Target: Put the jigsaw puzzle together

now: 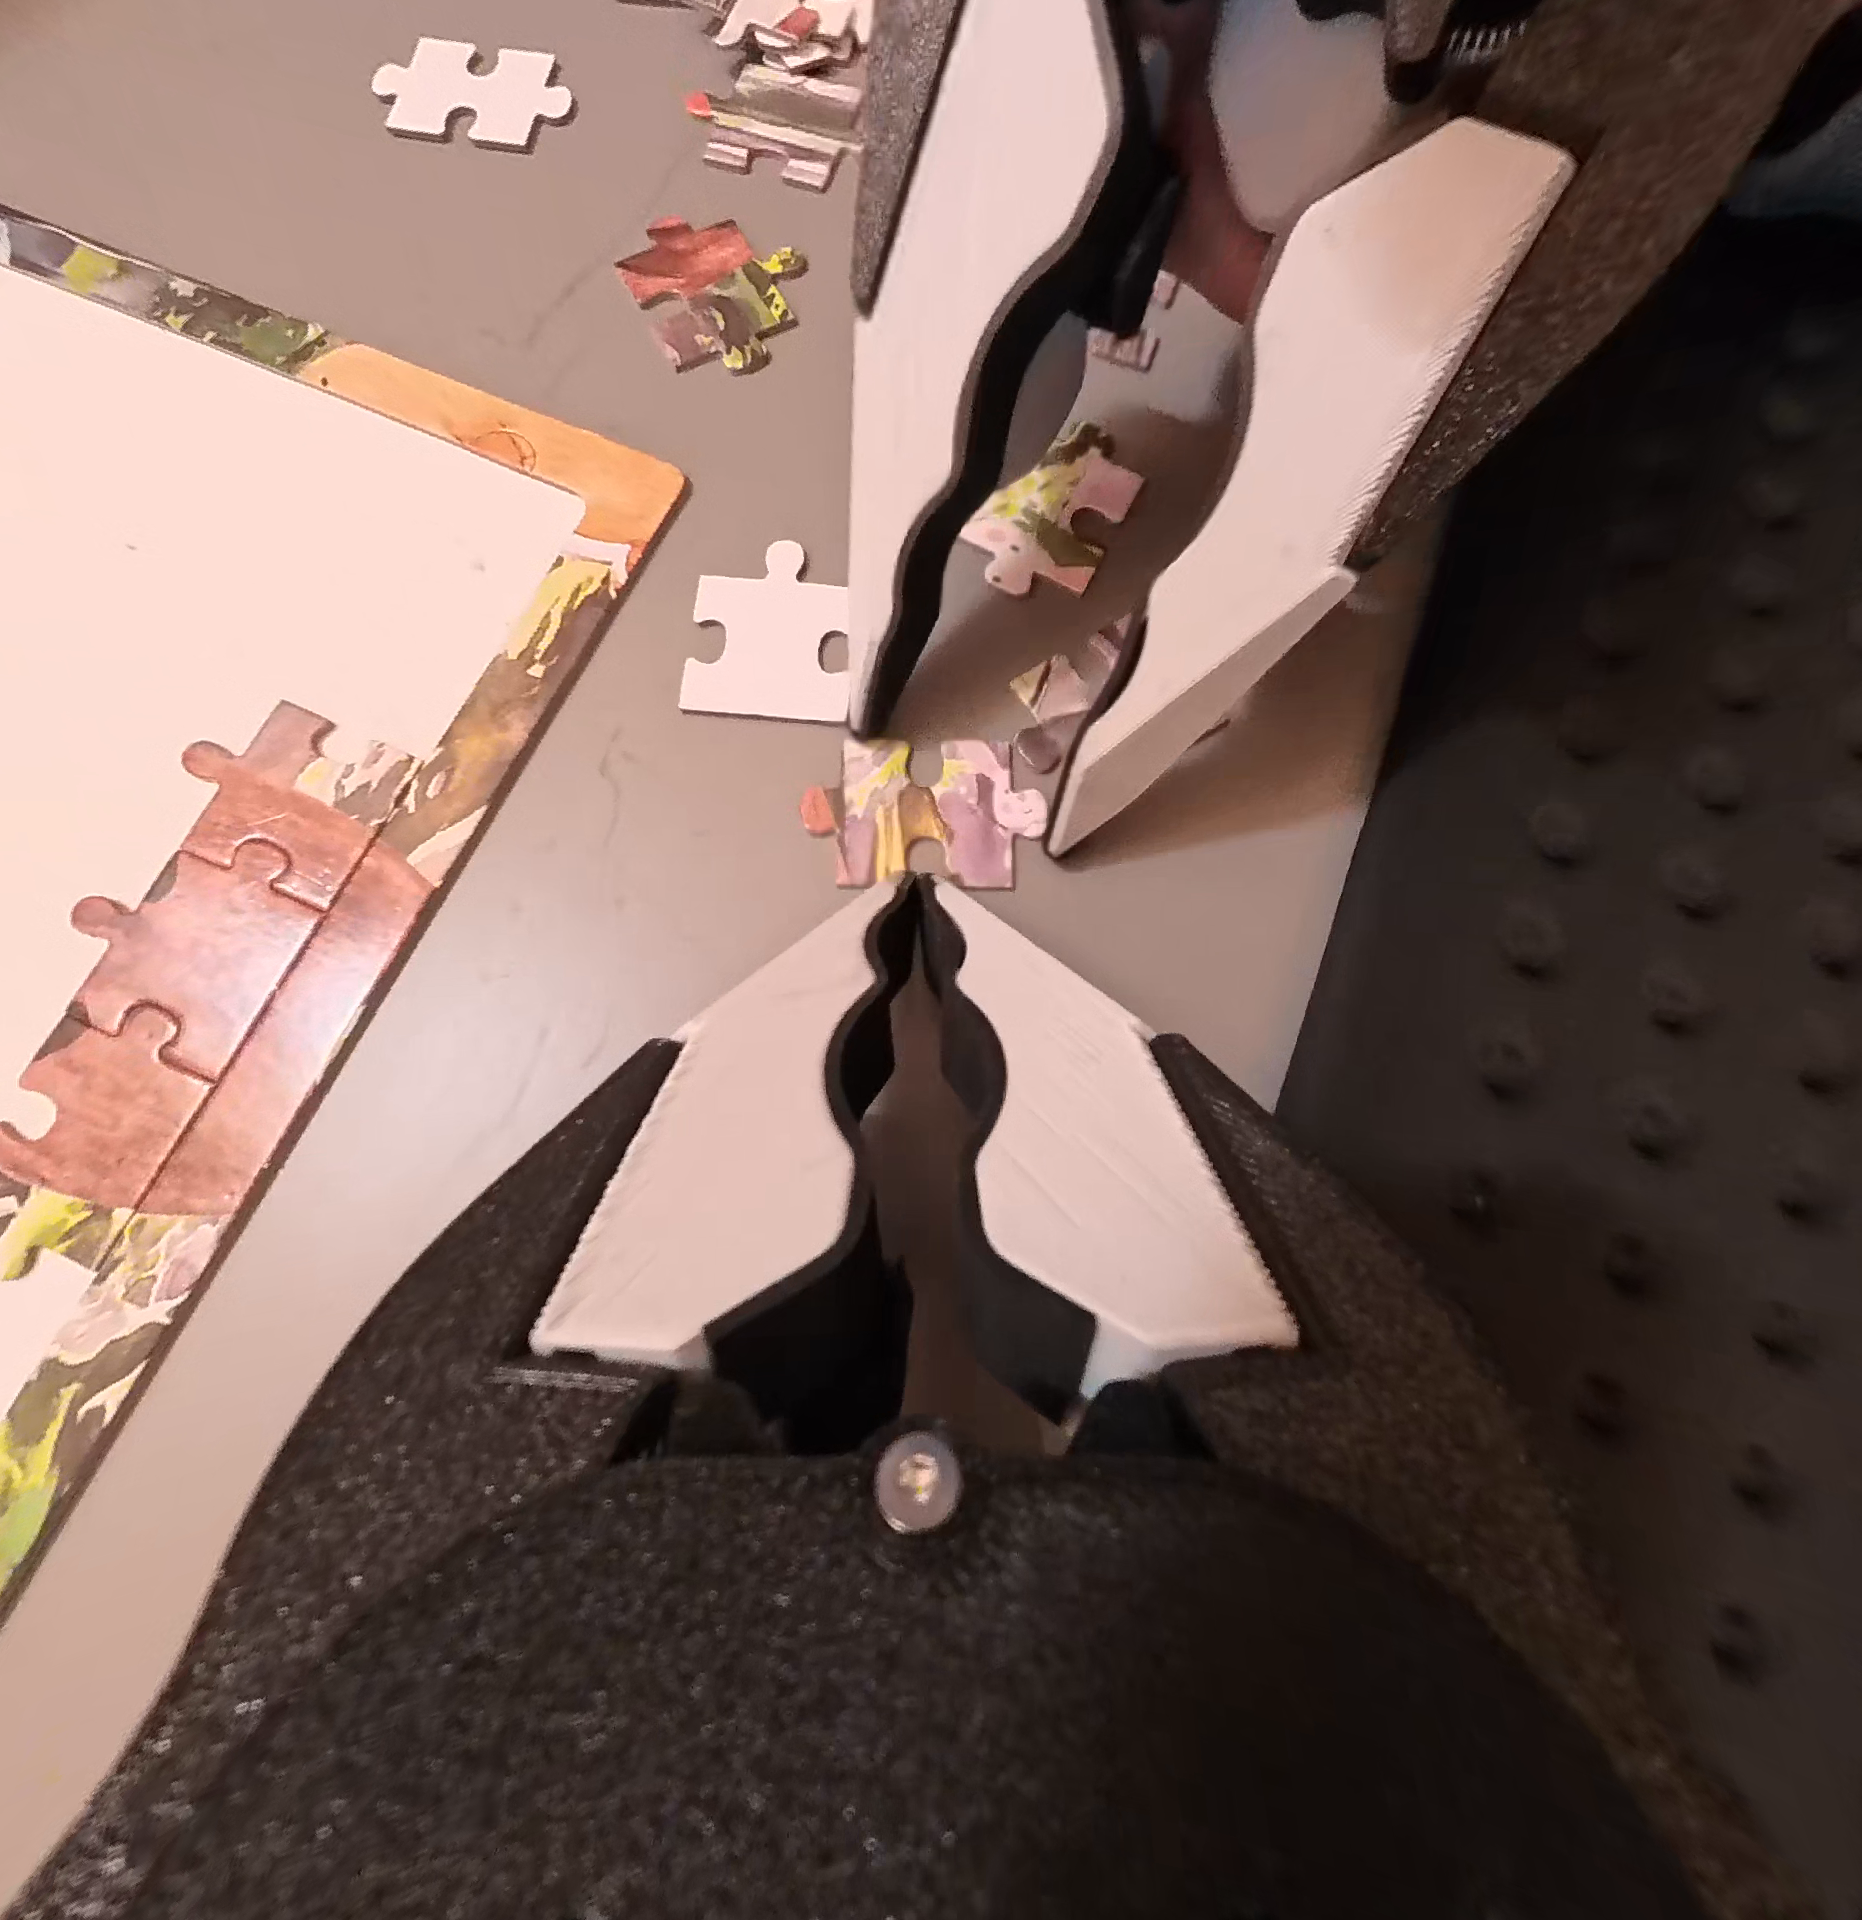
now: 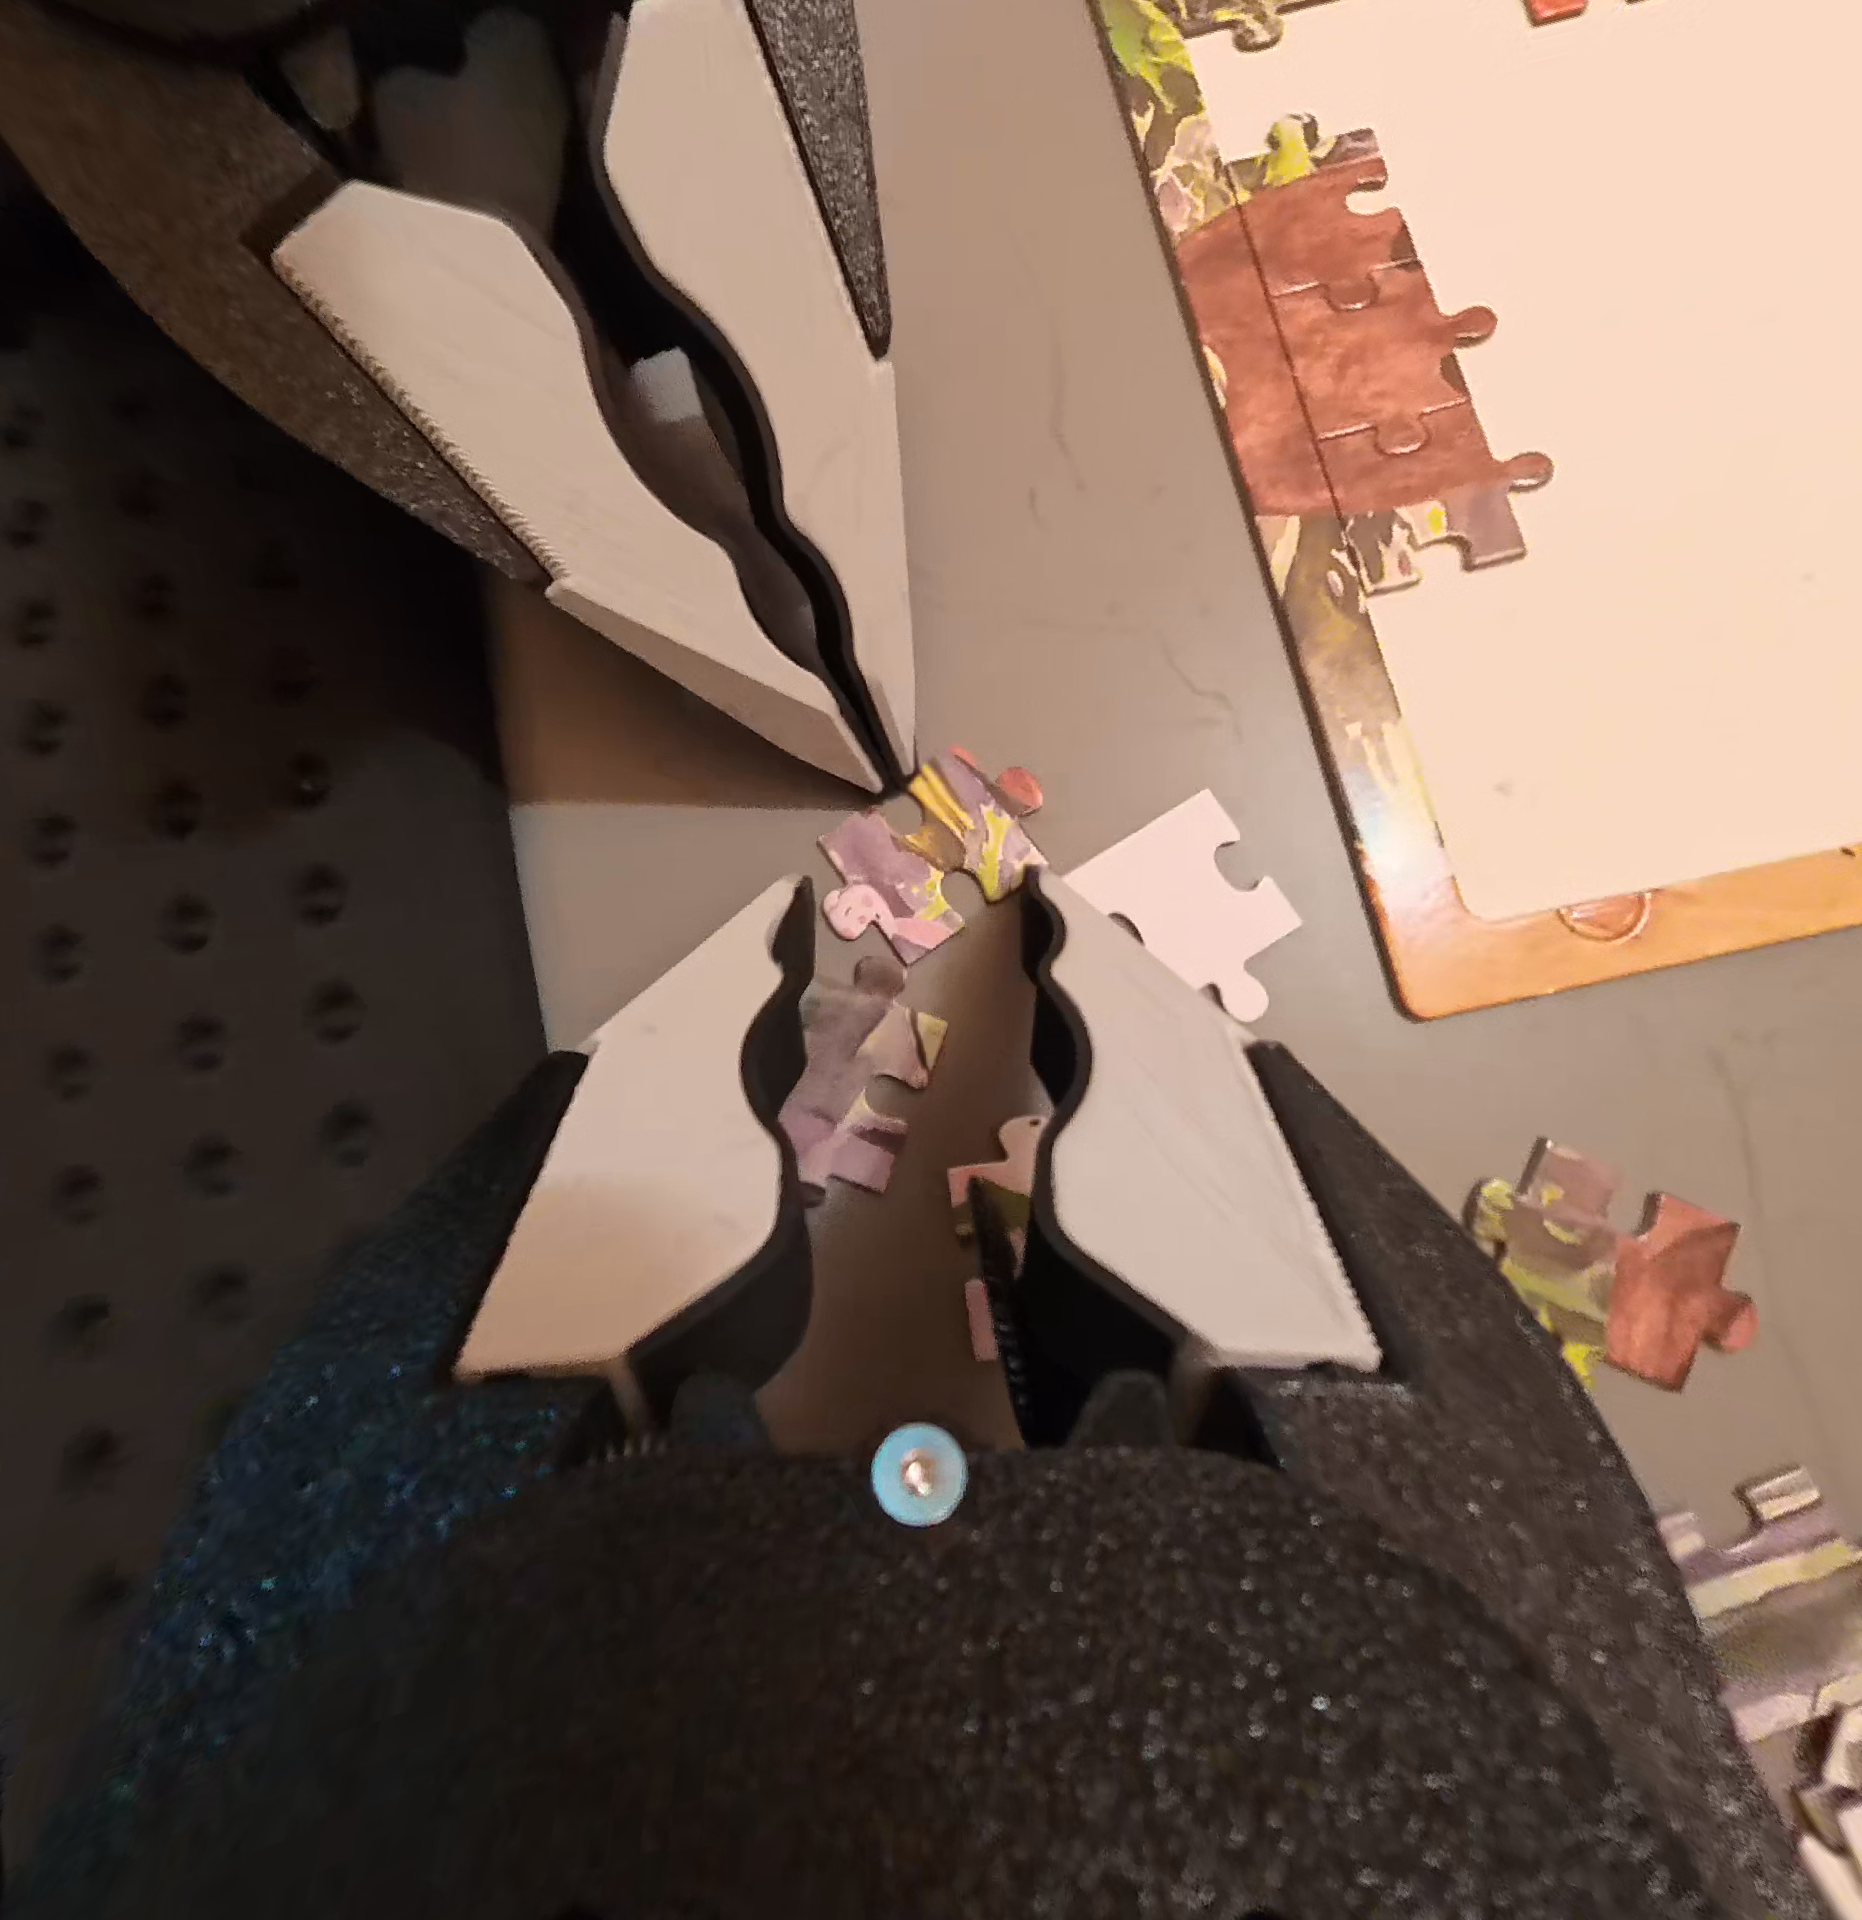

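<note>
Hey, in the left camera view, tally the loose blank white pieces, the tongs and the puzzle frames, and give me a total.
Loose blank white pieces: 2
Tongs, namely left tongs and right tongs: 2
Puzzle frame: 1
Total: 5

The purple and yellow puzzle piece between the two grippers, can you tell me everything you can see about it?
The puzzle piece is small, flat and looks like cardboard, printed in purple, yellow and pink with a reddish knob on one side. It lies picture-up on the grey table, near its edge. The left gripper, closed, appears to pinch one edge. The right gripper is open, its fingertips at the opposite edge. A white piece lies beside it.
</note>
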{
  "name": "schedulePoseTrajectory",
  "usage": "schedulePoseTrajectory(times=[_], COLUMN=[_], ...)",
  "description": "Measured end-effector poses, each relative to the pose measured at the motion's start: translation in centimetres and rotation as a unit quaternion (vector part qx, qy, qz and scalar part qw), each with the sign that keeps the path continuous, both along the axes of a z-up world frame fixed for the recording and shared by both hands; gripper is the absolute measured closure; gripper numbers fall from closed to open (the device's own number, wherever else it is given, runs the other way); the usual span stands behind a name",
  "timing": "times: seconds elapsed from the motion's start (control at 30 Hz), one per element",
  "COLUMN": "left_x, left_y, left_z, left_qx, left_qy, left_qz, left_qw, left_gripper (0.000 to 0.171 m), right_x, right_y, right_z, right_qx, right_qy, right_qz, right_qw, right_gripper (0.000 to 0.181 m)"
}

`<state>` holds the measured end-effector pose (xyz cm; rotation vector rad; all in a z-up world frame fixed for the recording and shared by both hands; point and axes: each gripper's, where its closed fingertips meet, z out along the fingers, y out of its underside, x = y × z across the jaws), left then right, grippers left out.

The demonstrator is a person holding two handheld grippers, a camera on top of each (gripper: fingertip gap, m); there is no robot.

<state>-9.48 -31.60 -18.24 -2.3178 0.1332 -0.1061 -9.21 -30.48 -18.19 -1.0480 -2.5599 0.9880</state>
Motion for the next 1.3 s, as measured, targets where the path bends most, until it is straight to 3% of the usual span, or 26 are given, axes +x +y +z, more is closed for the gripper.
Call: schedulePoseTrajectory(times=[0.17, 0.33, 0.63, 0.77, 0.9, 0.97, 1.03, 1.17, 1.3], left_x=[-0.1, -0.7, -0.3, 0.4, 1.1, 0.8, 0.2, -0.8, -0.8], left_y=[0.0, 0.0, 0.0, -0.1, -0.2, -0.2, -0.1, 0.0, 0.0], left_z=[0.0, 0.6, 0.1, 0.1, 0.4, 0.4, 0.7, 1.9, 1.9], left_qx=[0.001, 0.018, 0.001, 0.005, 0.012, 0.012, 0.022, 0.057, 0.056], left_qy=[0.002, 0.005, 0.000, 0.012, 0.008, 0.009, 0.008, -0.001, 0.001], left_qz=[0.003, 0.020, 0.009, -0.011, -0.031, -0.022, -0.006, 0.023, 0.024], left_qw=[1.000, 1.000, 1.000, 1.000, 0.999, 1.000, 1.000, 0.998, 0.998], left_gripper=[0.171, 0.147, 0.146, 0.152, 0.157, 0.156, 0.155, 0.155, 0.155], right_x=[-0.3, 0.1, 1.8, 3.8, 6.4, 7.2, 7.3, 6.2, 5.2], right_y=[0.1, 0.1, 2.7, 12.5, 23.7, 27.0, 28.7, 29.2, 31.3], right_z=[-0.1, 0.1, 1.7, 2.4, 3.8, 2.9, 1.9, 0.8, 0.1], right_qx=[0.020, 0.031, 0.017, 0.111, 0.042, 0.012, 0.005, -0.021, 0.012], right_qy=[0.011, 0.036, 0.018, 0.058, 0.057, 0.054, 0.056, 0.048, 0.047], right_qz=[-0.002, -0.004, -0.058, -0.182, -0.372, -0.430, -0.458, -0.460, -0.484], right_qw=[1.000, 0.999, 0.998, 0.975, 0.925, 0.901, 0.887, 0.886, 0.874], right_gripper=[0.144, 0.163, 0.161, 0.161, 0.153, 0.145, 0.145, 0.143, 0.113])
